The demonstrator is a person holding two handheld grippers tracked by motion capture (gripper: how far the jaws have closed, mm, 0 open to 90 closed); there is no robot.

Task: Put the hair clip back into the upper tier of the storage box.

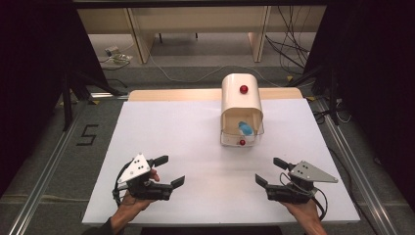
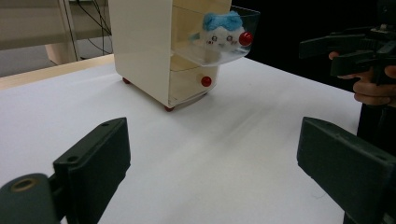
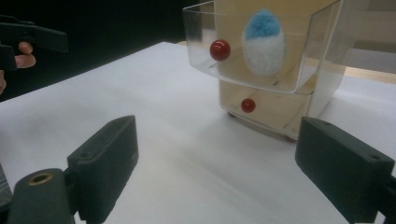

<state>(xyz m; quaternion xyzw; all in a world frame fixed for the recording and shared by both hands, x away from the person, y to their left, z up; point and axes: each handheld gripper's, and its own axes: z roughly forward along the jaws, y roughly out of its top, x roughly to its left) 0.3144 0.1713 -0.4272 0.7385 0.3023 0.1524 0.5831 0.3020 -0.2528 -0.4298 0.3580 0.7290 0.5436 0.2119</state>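
Your upper clear drawer [image 3: 261, 51] on the cream drawer unit [image 1: 241, 100] at the far side of the bench [image 1: 195, 147] stands pulled out, with the blue-and-white plush toy [image 2: 219, 30] sitting inside. Taking it out or shutting the drawer looks still undone. Your left hand-held gripper [image 1: 164, 171] and right hand-held gripper [image 1: 272, 172] rest near you, jaws spread, empty. The lower drawer's contents are hard to make out.

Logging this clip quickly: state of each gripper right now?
Left gripper: open, holding nothing.
Right gripper: open, holding nothing.
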